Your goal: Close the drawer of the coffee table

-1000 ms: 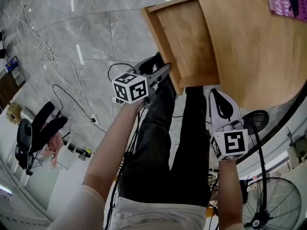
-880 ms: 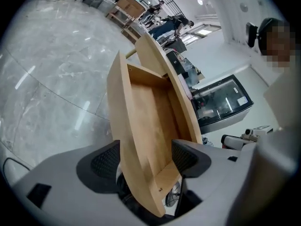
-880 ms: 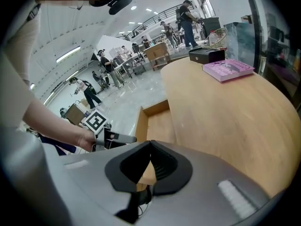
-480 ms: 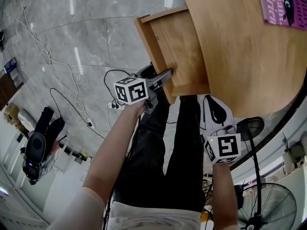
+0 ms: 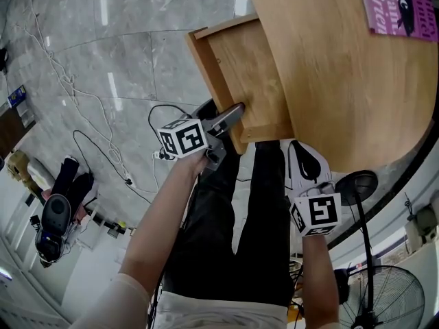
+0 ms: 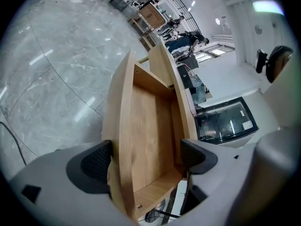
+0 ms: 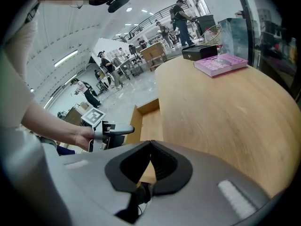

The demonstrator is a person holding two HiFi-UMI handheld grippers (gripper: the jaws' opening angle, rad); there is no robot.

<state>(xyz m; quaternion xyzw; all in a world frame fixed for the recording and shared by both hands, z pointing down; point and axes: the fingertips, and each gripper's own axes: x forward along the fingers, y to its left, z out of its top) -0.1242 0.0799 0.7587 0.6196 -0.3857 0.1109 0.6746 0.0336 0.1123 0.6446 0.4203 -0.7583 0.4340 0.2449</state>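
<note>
The wooden drawer (image 5: 247, 74) stands pulled out from under the round coffee table top (image 5: 343, 81). My left gripper (image 5: 233, 113) is at the drawer's near corner. In the left gripper view the jaws of the left gripper (image 6: 146, 157) have just been opening and stand wide. They straddle the upright front panel of the drawer (image 6: 123, 140) without clamping it. My right gripper (image 5: 302, 153) hangs below the table's near rim. In the right gripper view the right gripper (image 7: 150, 160) is shut with nothing in it, and the left gripper (image 7: 120, 130) shows at the drawer (image 7: 149, 121).
A pink book (image 5: 401, 5) lies on the table's far side, with a black box (image 7: 200, 52) beyond it. Cables (image 5: 68, 88) trail over the marble floor at the left. A floor fan (image 5: 384, 293) stands at lower right. The person's dark trousers (image 5: 233, 232) fill the middle foreground.
The left gripper's jaws have spread wider and now sit over the drawer's front panel. The drawer and table have slid a little left in the head view. The right gripper has barely shifted.
</note>
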